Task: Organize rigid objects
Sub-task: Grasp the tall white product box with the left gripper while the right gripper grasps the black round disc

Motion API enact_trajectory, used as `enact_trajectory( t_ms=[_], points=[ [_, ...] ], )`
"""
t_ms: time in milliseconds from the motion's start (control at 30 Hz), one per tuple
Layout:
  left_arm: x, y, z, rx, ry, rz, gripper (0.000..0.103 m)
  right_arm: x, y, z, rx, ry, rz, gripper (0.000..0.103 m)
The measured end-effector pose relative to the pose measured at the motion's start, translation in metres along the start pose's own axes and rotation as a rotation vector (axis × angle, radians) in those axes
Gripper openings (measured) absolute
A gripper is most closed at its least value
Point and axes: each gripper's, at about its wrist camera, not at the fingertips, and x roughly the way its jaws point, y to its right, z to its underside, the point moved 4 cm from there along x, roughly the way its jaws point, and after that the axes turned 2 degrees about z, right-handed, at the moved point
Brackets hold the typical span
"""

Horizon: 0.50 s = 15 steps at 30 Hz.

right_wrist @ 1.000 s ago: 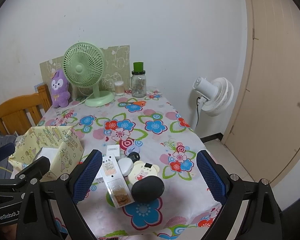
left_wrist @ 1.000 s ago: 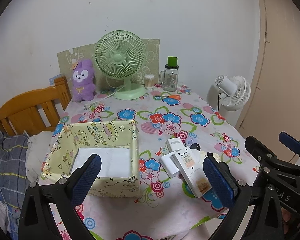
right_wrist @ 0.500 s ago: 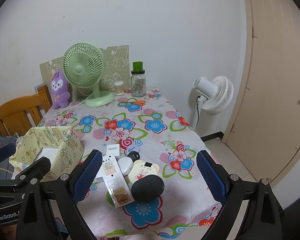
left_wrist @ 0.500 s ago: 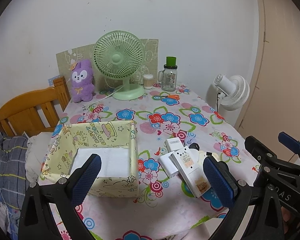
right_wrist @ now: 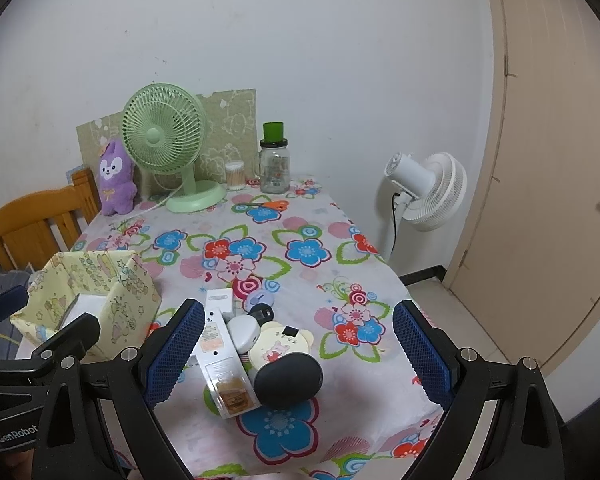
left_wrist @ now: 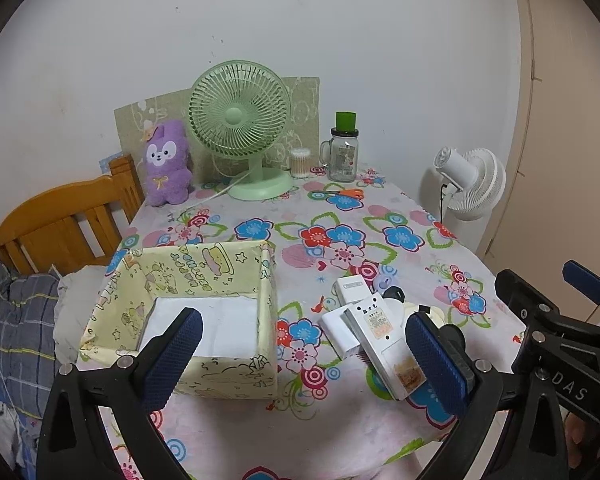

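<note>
Left gripper (left_wrist: pixel 300 354): jaws wide apart, empty, hovering above near table edge. Yellow box (left_wrist: pixel 188 312) lower left of its frame, open top, white sheet on floor, nothing else visible inside.

Cluster of rigid items lower centre-right: long white device (left_wrist: pixel 384 340), long axis running near-to-far, slightly tilted left at far end; dark oval case (right_wrist: pixel 290 378) touching it on right.

Right gripper (right_wrist: pixel 298 354): jaws wide apart, empty, cluster directly between fingers. Judgement: right hand nearer; box lies left of cluster.
</note>
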Motion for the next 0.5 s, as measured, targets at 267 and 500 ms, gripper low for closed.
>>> enact_trajectory(
  t_ms=[267,500],
  points=[
    [0.017,0.006,0.008,-0.011,-0.03,0.011,0.1,0.019,0.01,0.002,0.038,0.018,-0.01,0.097],
    [0.033,0.015,0.015,-0.003,-0.06,0.014,0.099,0.033,0.015,0.007,0.047,-0.004,0.006,0.097]
  ],
)
